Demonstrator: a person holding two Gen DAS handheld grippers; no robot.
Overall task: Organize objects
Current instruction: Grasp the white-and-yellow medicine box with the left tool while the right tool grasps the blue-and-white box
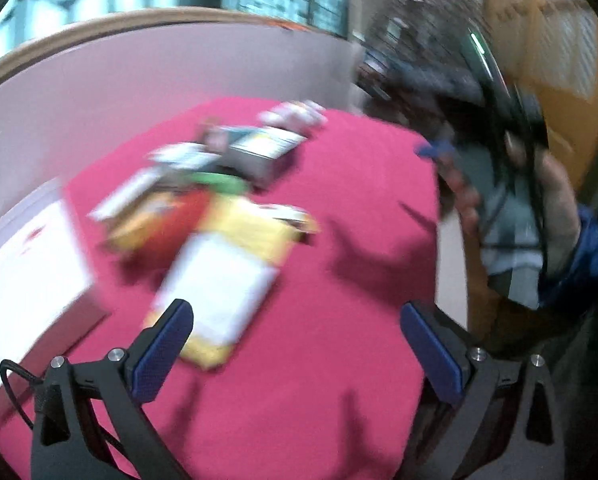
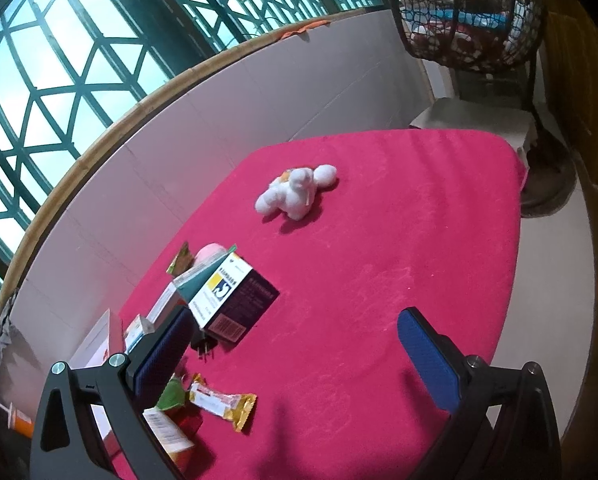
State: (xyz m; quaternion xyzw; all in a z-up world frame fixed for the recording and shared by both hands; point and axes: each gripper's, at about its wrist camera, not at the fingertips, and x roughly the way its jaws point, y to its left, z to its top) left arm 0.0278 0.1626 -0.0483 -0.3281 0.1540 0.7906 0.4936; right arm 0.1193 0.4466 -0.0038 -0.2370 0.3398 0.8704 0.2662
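Note:
The left wrist view is blurred by motion. My left gripper (image 1: 295, 320) is open above the red tablecloth (image 1: 319, 360), with a yellow-and-white packet (image 1: 223, 276) just ahead of its left finger. Beyond lie a red-orange packet (image 1: 171, 220), something green (image 1: 219, 182) and a medicine box (image 1: 263, 150). My right gripper (image 2: 295, 328) is open and empty over the red tablecloth (image 2: 379, 260). Close to its left finger are the dark medicine box (image 2: 231, 296), small cartons (image 2: 139, 330) and a yellow-ended snack wrapper (image 2: 223, 400). A white plush toy (image 2: 295, 192) lies farther back.
A white box (image 1: 27, 272) stands at the table's left edge. A pale panel (image 2: 179, 128) walls the far side, windows behind it. A standing fan (image 2: 467, 12) rises at the far right corner. A person's hand (image 1: 555, 192) with the other gripper is at right.

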